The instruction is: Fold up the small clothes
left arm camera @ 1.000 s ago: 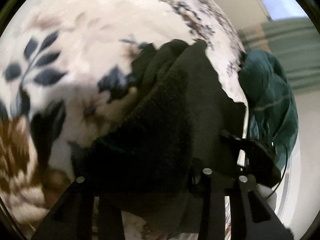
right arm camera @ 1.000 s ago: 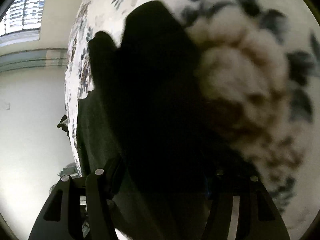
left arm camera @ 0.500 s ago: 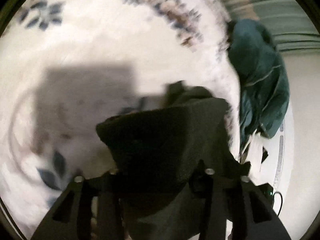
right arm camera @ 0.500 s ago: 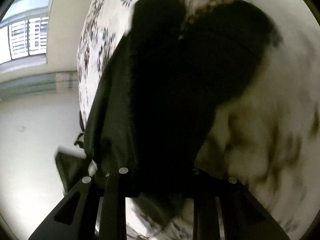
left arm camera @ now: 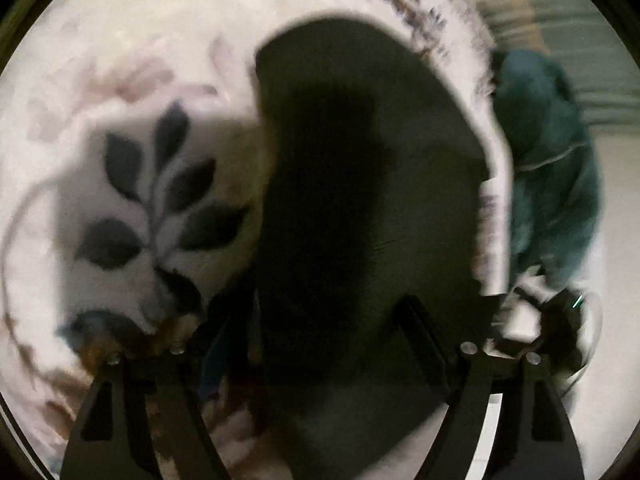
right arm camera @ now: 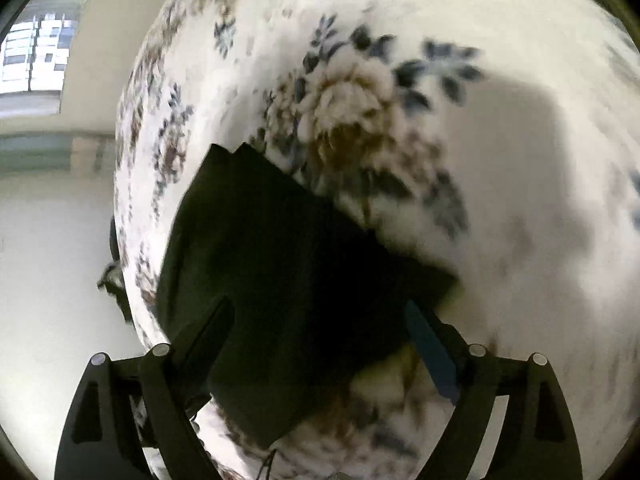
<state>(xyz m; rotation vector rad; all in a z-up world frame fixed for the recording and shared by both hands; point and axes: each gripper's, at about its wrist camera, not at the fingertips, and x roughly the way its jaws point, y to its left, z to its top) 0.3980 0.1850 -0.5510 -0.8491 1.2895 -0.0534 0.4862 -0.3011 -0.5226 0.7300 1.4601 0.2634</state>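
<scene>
Both claws are standing wide apart, gripping nothing. The left gripper (left arm camera: 320, 316) is hovering with the dark garment (left arm camera: 360, 208) spread below and between its jaws; the right gripper (right arm camera: 320, 320) is doing the same from its own side, fingers splayed to either edge of the cloth.

Step in hand, as I read it: a fold is laid down and the claws are letting it settle. To do this well:
- be lifting straight off so no fingertip is dragging the top layer and spoiling the crease
- be checking edges for overhang before the next pinch
- be taking the next pinch at a corner, catching all layers at once, since thin cloth is likely to be slipping layer from layer

The garment, seen from the right wrist (right arm camera: 280, 280): very dark, green-black, lying flat on the floral blanket (right arm camera: 400, 80) near the blanket's edge. Outline is looking roughly rectangular, with one straight long edge and a small stepped corner at the far end where layers are not quite matching. From the left wrist it is reading as rounder, with a darker band down the middle; shadow or a fold, cannot tell through the blur.

A teal garment (left arm camera: 552, 160) is hanging beyond the blanket's edge, apart from the dark one.
</scene>
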